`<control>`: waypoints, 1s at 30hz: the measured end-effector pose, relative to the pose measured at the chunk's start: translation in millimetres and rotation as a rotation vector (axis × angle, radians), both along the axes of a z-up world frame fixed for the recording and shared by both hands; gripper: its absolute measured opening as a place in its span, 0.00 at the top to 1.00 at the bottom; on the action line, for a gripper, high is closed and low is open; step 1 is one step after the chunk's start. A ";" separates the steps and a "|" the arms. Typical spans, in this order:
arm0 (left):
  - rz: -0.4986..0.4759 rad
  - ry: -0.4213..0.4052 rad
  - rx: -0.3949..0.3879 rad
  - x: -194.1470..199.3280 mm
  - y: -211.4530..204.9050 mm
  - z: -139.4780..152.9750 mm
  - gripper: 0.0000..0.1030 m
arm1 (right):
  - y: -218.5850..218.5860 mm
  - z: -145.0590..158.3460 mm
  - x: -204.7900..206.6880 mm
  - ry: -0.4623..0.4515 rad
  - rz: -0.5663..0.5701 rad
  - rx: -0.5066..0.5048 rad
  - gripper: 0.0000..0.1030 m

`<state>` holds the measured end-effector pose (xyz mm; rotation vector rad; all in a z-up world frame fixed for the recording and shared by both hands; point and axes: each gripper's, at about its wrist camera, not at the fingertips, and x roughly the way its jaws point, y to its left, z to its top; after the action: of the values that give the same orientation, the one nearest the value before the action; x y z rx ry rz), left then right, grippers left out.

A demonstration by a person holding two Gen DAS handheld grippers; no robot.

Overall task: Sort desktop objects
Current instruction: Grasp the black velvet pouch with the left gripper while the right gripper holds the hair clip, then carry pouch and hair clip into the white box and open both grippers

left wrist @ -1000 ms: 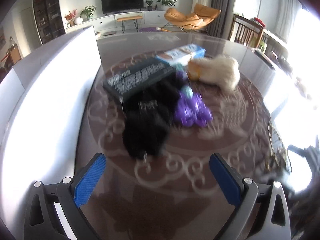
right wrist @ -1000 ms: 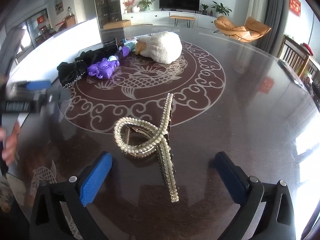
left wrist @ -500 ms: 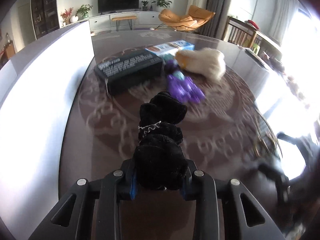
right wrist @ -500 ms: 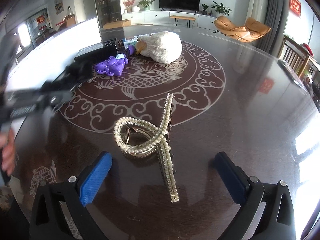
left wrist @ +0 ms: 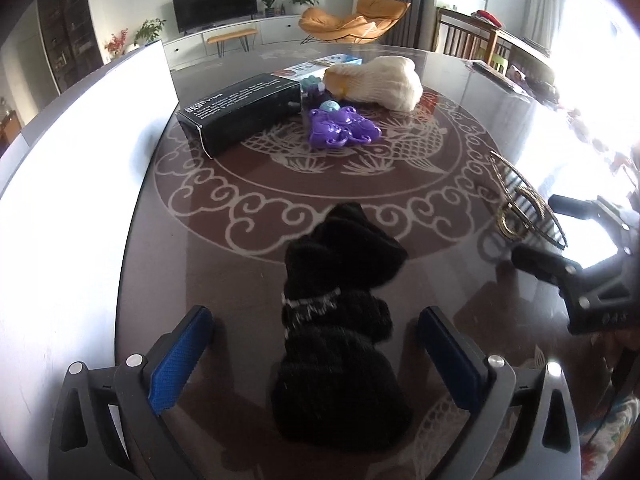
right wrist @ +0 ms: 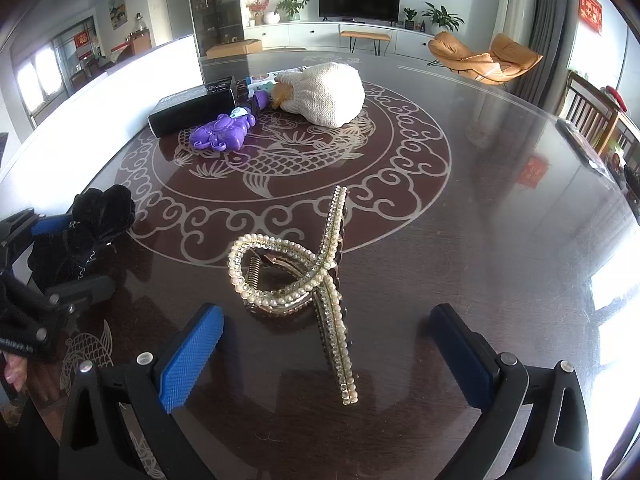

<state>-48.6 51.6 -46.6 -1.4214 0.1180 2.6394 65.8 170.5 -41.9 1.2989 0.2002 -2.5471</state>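
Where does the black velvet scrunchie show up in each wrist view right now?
Left wrist view: the black velvet scrunchie lies bottom centre on the table, between the left gripper's opening fingers, untouched.
Right wrist view: it sits at the far left edge, midway up.
Shared landmark: the purple toy beside the black box.

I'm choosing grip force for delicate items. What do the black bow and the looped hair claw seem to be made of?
Black bow: soft velvet-like fabric, matte, deep pile folds, with a thin sparkly chain around its middle.
Hair claw: likely gold-toned metal, glossy; a coil spring shows, and rows of pearl-like beads and small clear stones line its loops. Whether the beads are plastic or glass is unclear.
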 end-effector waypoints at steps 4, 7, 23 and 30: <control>0.018 0.040 0.004 0.4 0.3 2.9 0.20 | 4.6 1.5 0.1 0.001 0.000 -0.039 0.00; 0.005 0.063 0.012 2.7 -2.4 9.0 0.65 | 1.4 1.4 0.6 0.001 -0.001 -0.032 0.00; -0.003 0.119 0.241 58.4 -26.3 42.2 0.65 | -13.4 37.1 5.4 0.009 -0.003 -0.102 0.56; -0.012 0.234 0.419 81.0 -62.6 122.7 0.65 | -64.2 114.8 12.7 0.097 0.112 -0.145 0.56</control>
<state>32.4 -10.9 76.1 -0.9747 -0.3788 2.6026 78.5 106.3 72.9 1.0819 0.1020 -2.4803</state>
